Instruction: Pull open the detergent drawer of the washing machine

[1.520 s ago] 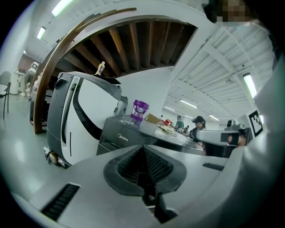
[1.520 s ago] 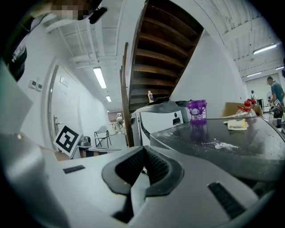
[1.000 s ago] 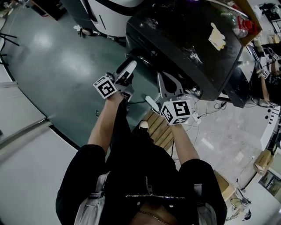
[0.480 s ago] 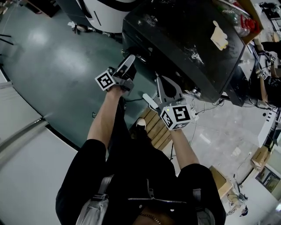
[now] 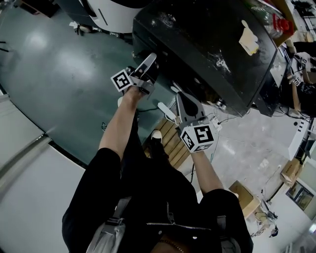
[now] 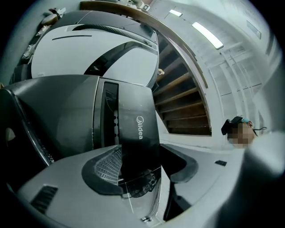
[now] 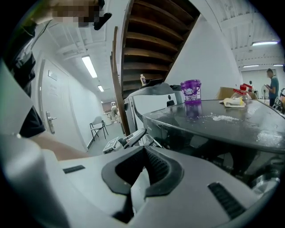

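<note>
One word, Midea, marks the washing machine panel [image 6: 139,141].

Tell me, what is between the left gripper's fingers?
The dark Midea-marked drawer front, shown in the left gripper view; the fingers stand apart around it.

The washing machine [image 5: 207,44] overhangs both grippers, and its dark front wall blocks the way ahead. To the left of the left gripper [image 5: 149,63], the green floor [image 5: 59,74] lies open. Under the right gripper [image 5: 183,99], a wooden pallet [image 5: 174,142] takes up the floor. A white appliance [image 5: 116,10] stands behind.
</note>
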Tool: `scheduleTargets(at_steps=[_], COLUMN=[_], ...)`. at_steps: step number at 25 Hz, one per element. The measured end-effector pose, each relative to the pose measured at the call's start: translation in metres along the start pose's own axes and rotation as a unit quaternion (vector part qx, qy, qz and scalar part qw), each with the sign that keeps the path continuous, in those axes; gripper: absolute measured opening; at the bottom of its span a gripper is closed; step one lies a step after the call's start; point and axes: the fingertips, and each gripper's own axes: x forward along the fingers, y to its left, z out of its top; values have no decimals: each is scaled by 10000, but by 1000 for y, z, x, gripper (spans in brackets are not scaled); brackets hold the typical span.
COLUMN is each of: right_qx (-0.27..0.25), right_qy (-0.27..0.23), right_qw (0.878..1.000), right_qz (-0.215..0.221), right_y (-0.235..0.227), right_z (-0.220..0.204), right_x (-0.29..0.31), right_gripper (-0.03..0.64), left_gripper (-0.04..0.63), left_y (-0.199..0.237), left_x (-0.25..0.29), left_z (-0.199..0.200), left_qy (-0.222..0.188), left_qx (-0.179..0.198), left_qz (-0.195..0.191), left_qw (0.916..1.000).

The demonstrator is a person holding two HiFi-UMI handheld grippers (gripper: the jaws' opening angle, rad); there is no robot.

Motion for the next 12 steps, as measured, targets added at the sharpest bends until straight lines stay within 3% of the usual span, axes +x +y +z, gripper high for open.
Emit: scheduleTargets(at_steps=[8,12], right_qx=[282,313], right_qy=[109,174], right_qw=[9995,9993], right_qz=[-121,-127], right_y=[-9,-10], right_z=[-20,-25], right_x=[-2,0], right_gripper=[6,6], left_gripper=[250,244], left_y=[12,16], left_x=[5,15], left_z=[0,11], left_qy=[48,-130], left_qx=[-91,-183], left_qz=[-1,-94], left_qw=[9999,9997])
